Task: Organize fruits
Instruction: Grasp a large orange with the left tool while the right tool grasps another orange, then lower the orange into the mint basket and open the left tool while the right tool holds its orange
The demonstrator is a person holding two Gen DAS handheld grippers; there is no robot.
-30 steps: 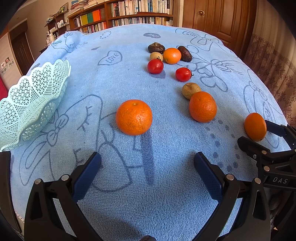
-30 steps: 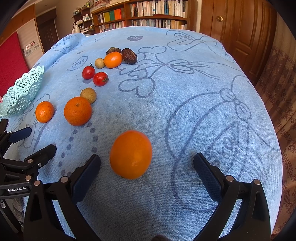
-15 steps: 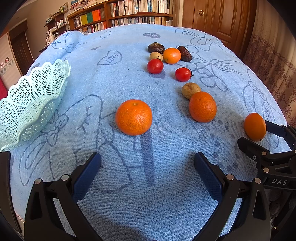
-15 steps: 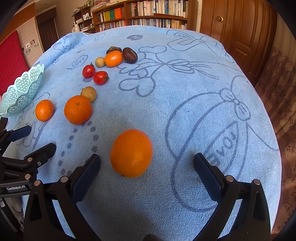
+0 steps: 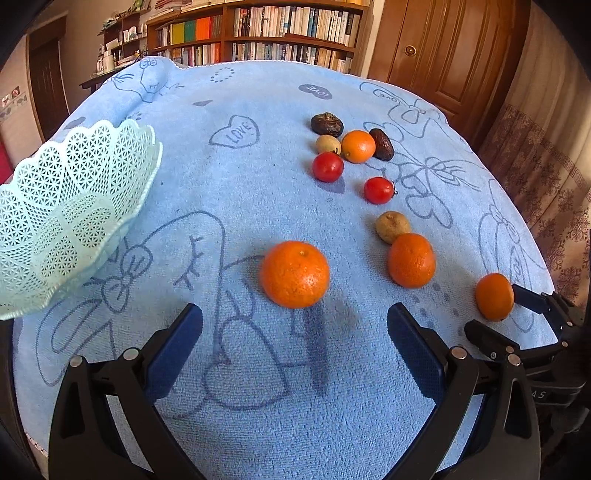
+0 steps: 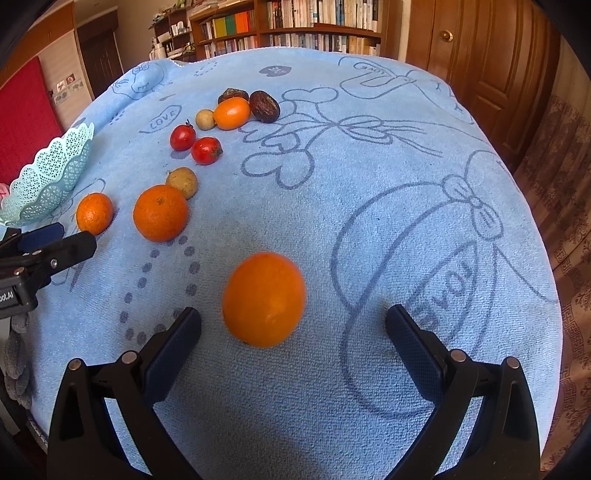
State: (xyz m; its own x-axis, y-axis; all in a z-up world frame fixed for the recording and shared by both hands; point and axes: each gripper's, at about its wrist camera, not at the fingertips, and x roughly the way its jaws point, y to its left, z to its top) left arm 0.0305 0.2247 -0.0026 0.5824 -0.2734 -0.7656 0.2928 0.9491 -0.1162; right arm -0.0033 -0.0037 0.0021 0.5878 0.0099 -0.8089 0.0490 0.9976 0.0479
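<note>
Black plastic arms with dark blue pads frame the bottom of both wrist views. Left gripper (image 5: pixel 294 326): jaws spread wide, nothing between the pads, held low over the cloth; the nearest orange (image 5: pixel 294 274) sits just ahead of the gap, not touched. Right gripper (image 6: pixel 293 325): jaws likewise wide apart and empty; a smooth orange (image 6: pixel 264 299) lies just ahead of the gap, nearer the left pad, apart from both. Its outline is slightly blurred, so contact with the cloth cannot be confirmed.

Surface: light blue terry cloth (image 6: pixel 369 221) with darker blue line drawings of hearts, bows and dotted trails, draped over a table. Mint green lattice basket (image 5: pixel 70 206) with scalloped rim at far left, nothing visible inside. A third orange (image 5: pixel 411 260) touches or nearly touches a brownish round fruit (image 5: pixel 392 226). Further back: two red tomatoes (image 5: pixel 327 167), well apart from the basket; then a tight cluster of a small orange (image 5: pixel 358 146), a small tan fruit (image 5: pixel 327 144) and two dark wrinkled fruits (image 5: pixel 326 124).

Room: wooden bookshelves (image 5: pixel 280 33) full of books behind the table, a panelled wooden door (image 5: pixel 439 55) to the right, a patterned curtain at far right.

Writing: "LOVE" printed in several hearts on the cloth; partial letters on each gripper body, too cut off to read whole.
</note>
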